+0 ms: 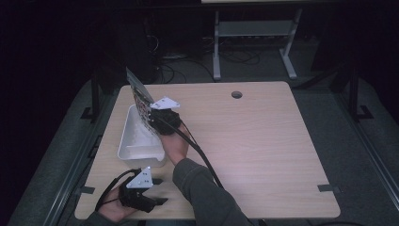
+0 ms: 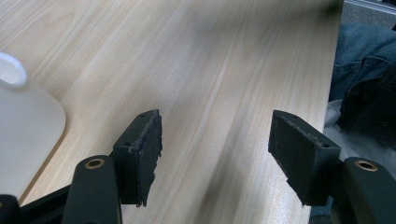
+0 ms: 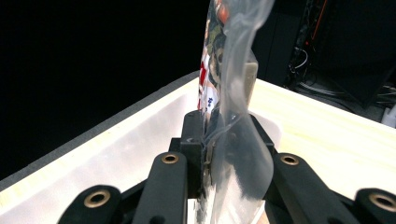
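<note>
Although the printed packet [image 1: 139, 96] is partly masked by the right gripper [image 1: 151, 114] in the high view, we see in the right gripper view its jaws clamped on it [image 3: 233, 154] above the white tray [image 1: 128, 141]. Near left, the left gripper [image 2: 215, 154] rests with jaws apart, empty, over the table [image 2: 210, 65].

Dim room, black surroundings; table [image 1: 244, 141] lit from above, close views soft.

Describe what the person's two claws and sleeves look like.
Both are black two-jaw tools. The left claw has flat, rough-edged black pads on arms with brass-coloured rivets; the right claw has the same rivets. Each carries a grey three-cornered plate on top and trails a black cable. The right arm wears a grey-green sleeve.
</note>
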The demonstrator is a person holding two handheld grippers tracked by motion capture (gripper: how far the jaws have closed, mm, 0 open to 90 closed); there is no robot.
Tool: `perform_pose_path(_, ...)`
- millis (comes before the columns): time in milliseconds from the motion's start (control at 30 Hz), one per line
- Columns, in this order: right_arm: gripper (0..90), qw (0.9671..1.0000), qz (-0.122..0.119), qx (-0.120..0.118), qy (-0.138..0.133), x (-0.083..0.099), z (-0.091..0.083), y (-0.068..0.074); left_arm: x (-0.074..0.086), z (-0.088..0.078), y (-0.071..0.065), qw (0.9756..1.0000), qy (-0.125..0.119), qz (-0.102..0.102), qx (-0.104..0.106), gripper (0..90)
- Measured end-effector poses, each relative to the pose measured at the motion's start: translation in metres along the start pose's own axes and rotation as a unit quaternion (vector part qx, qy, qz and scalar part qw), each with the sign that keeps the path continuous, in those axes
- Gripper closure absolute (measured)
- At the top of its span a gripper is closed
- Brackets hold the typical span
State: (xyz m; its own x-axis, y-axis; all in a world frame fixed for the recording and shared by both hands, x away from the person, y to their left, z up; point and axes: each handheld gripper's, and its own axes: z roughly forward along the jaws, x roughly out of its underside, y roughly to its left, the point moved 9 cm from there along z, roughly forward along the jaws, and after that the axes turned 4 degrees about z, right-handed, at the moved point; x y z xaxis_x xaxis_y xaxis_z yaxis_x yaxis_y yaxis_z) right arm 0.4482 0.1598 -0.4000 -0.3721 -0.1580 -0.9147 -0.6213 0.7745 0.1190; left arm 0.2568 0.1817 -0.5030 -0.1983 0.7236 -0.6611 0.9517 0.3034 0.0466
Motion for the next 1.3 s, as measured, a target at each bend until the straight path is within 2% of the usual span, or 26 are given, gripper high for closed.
perform_pose_path(300, 74.1, 0.9992, 0.009, 0.039, -0.009, 0.004, -0.004, -0.005, 0.000, 0.000, 0.000, 1.0000, 0.001, 0.001, 0.000, 33.9)
perform_pose_path(367, 74.1, 0.9990, 0.013, 0.041, -0.009, 0.005, -0.004, -0.006, 0.000, 0.000, 0.000, 1.0000, 0.000, 0.000, 0.000, 33.9)
perform_pose_path(400, 74.0, 0.9985, 0.009, 0.054, -0.010, 0.005, -0.006, -0.007, 0.000, 0.000, -0.001, 1.0000, -0.001, 0.000, 0.000, 33.9)
perform_pose_path(500, 74.0, 0.9980, 0.016, 0.060, -0.012, 0.006, -0.008, -0.009, 0.000, 0.001, -0.001, 1.0000, 0.000, 0.000, 0.001, 33.9)
perform_pose_path(633, 73.9, 0.9981, 0.018, 0.057, -0.013, 0.007, -0.008, -0.008, 0.000, 0.001, -0.001, 1.0000, -0.001, 0.001, 0.000, 33.9)
perform_pose_path(833, 73.4, 0.9989, 0.014, 0.043, -0.011, 0.006, -0.007, -0.005, 0.000, 0.001, -0.001, 1.0000, 0.000, 0.001, 0.000, 33.8)
perform_pose_path(933, 71.2, 0.9993, 0.028, 0.023, -0.012, 0.006, -0.007, -0.008, 0.000, 0.001, 0.000, 1.0000, 0.001, 0.001, 0.000, 33.7)
perform_pose_path(1067, 60.2, 0.9985, 0.052, -0.015, -0.001, 0.009, -0.005, -0.012, 0.000, 0.000, 0.000, 1.0000, 0.000, 0.000, -0.001, 33.6)
perform_pose_path(1300, 49.2, 0.9971, 0.065, -0.040, 0.005, 0.014, -0.006, -0.016, 0.000, 0.000, 0.001, 1.0000, -0.002, -0.002, -0.002, 33.5)
